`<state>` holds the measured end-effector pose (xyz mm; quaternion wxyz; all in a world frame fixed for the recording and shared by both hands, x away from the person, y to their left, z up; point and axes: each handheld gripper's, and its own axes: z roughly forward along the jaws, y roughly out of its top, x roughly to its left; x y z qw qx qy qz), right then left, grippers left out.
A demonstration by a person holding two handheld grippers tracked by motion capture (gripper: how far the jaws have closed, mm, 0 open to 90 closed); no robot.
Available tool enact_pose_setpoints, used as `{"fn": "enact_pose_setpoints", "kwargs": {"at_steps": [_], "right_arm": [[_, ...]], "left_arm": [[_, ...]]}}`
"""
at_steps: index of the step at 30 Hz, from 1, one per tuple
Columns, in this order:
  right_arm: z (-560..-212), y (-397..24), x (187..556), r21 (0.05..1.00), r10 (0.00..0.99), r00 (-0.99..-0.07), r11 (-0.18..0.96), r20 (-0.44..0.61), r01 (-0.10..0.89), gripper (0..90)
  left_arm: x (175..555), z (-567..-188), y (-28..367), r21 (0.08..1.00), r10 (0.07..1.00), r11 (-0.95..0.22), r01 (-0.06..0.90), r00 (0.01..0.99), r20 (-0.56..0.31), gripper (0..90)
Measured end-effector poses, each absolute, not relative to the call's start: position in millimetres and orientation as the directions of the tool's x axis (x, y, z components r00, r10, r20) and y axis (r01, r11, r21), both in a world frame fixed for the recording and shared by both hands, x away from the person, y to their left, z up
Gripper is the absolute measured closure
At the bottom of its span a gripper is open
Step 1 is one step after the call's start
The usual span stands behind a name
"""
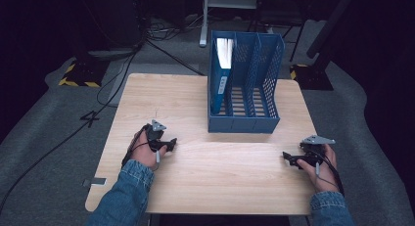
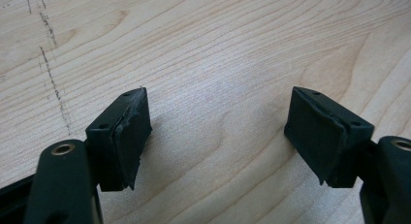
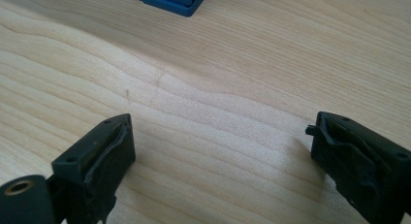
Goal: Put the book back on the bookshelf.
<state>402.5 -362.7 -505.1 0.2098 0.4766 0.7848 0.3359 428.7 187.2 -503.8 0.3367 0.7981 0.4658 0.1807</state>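
High view: blue binder (image 1: 221, 81) spine label unreadable; left claw (image 1: 172, 144), right claw (image 1: 287, 159) both released, empty.

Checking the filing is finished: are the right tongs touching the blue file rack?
Apart. The high view shows bare table between the right tongs and the blue file rack.

We've got blue denim sleeves (image 1: 128, 189) on both arms, black grippers with a grey three-cornered plate (image 1: 157, 125) on top, black cables trailing off, worn black pads (image 2: 130, 141) and brass-ringed screw holes (image 2: 63, 148).
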Motion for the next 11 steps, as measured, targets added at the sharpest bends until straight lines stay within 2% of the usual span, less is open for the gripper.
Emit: {"fn": "enact_pose_setpoints", "kwargs": {"at_steps": [11], "right_arm": [[-505.2, -362.6, 399.7, 0.728, 0.899, -0.438, 0.306, -0.009, 0.614, 8.6]], "left_arm": [[429.0, -503.8, 186.2, 0.700, 0.857, -0.353, 0.620, 0.514, -0.023, 20.6]]}}
